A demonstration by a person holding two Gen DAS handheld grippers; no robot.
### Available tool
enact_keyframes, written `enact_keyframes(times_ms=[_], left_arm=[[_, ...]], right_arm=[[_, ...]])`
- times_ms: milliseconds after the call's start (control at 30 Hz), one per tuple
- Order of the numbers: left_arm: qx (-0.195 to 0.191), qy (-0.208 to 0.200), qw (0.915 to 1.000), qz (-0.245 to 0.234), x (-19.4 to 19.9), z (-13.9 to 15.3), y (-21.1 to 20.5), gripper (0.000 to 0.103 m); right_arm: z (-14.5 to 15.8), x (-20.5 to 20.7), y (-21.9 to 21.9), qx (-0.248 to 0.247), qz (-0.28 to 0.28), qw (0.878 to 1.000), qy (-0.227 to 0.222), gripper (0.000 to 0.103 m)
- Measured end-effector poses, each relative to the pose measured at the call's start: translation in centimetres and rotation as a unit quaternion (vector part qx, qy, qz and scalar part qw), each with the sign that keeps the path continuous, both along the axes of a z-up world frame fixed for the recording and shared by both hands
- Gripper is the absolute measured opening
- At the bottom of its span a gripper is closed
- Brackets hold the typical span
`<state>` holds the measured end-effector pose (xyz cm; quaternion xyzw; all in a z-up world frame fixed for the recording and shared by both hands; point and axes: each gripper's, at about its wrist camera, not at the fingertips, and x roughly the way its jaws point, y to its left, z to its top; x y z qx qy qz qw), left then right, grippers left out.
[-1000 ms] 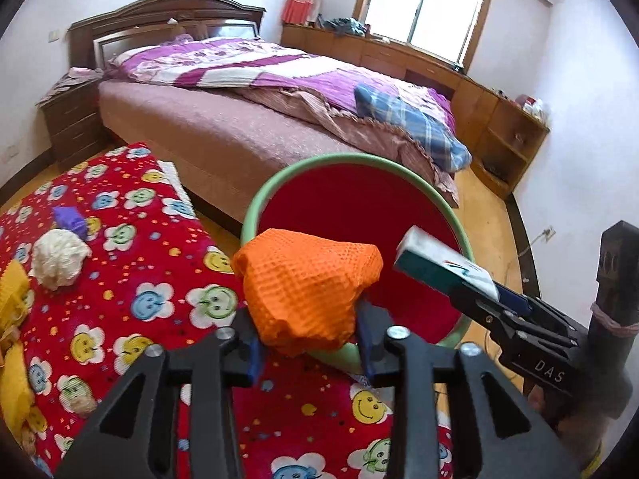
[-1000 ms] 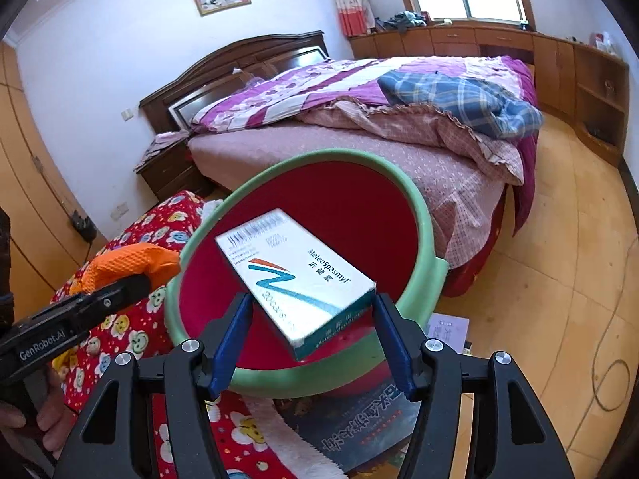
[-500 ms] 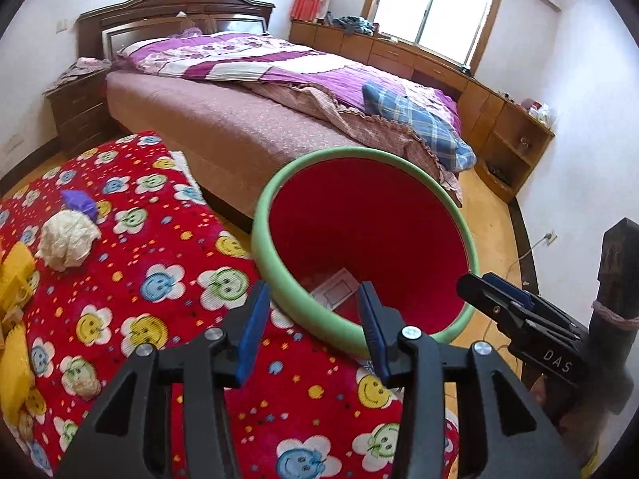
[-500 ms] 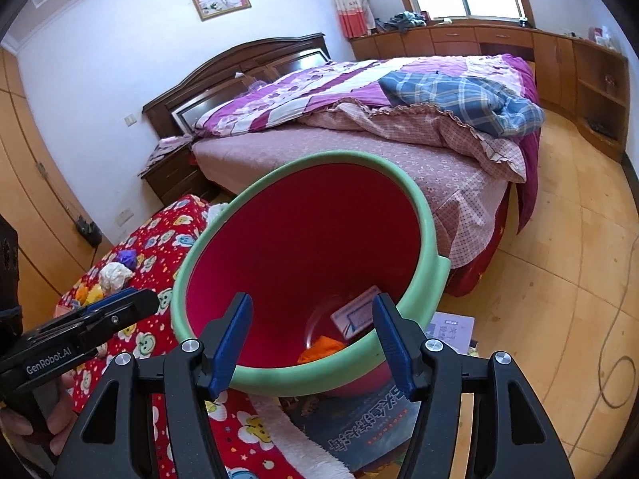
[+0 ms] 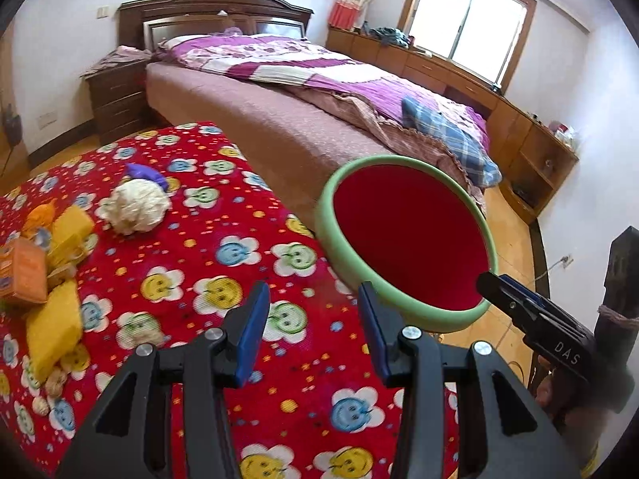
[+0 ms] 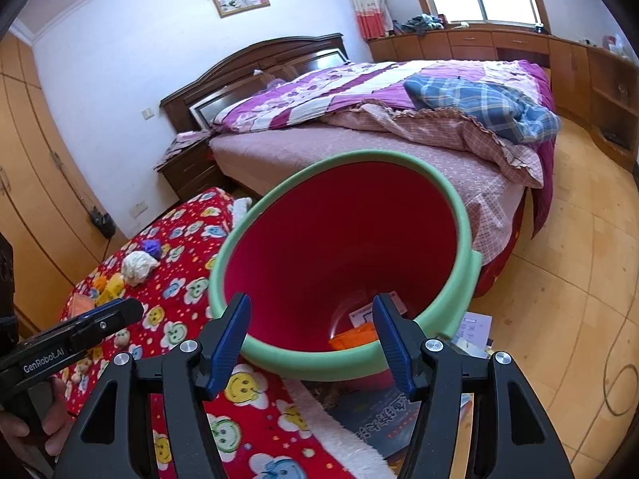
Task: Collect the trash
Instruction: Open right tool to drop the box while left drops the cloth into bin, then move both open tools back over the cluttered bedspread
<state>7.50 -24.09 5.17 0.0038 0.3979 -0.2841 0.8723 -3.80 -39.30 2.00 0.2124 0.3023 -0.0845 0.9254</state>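
A red bin with a green rim (image 5: 403, 159) (image 6: 463, 223) stands beside the red smiley-flower blanket (image 5: 191, 263). In the right wrist view an orange cloth (image 6: 355, 337) and a white box (image 6: 365, 313) lie at its bottom. My left gripper (image 5: 313, 323) is open and empty over the blanket, left of the bin. My right gripper (image 6: 311, 339) is open and empty at the bin's near rim. On the blanket lie a white crumpled ball (image 5: 133, 207), a purple scrap (image 5: 145, 173), yellow pieces (image 5: 54, 325) and an orange box (image 5: 22, 275).
A bed (image 5: 279, 119) with purple bedding stands behind the bin. A nightstand (image 5: 116, 95) is at its head. Papers and a book (image 6: 371, 419) lie on the wooden floor under the bin. Wooden cabinets (image 5: 531, 151) line the far wall.
Both grippers opened and dropped the orange cloth and the white box into the bin. The left gripper then swung left and back over the blanket.
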Motion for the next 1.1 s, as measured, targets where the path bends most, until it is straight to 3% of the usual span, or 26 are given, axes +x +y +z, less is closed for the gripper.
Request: enact_keyframes(times_ms=[600,1100], left_arm=[[-0.013,-0.005,0.9967,0.08,-1.1,0.9,7.5,0.046],[-0.03,0.001,0.9827,0.183,-2.1,1.0,16.1,0.046]], right_arm=[[0.8,0.9,4.8,-0.002,0.056,0.998,0.002,0.066],[2.6,2.1,10.9,-0.02,0.106,0.994,-0.001,0.073]])
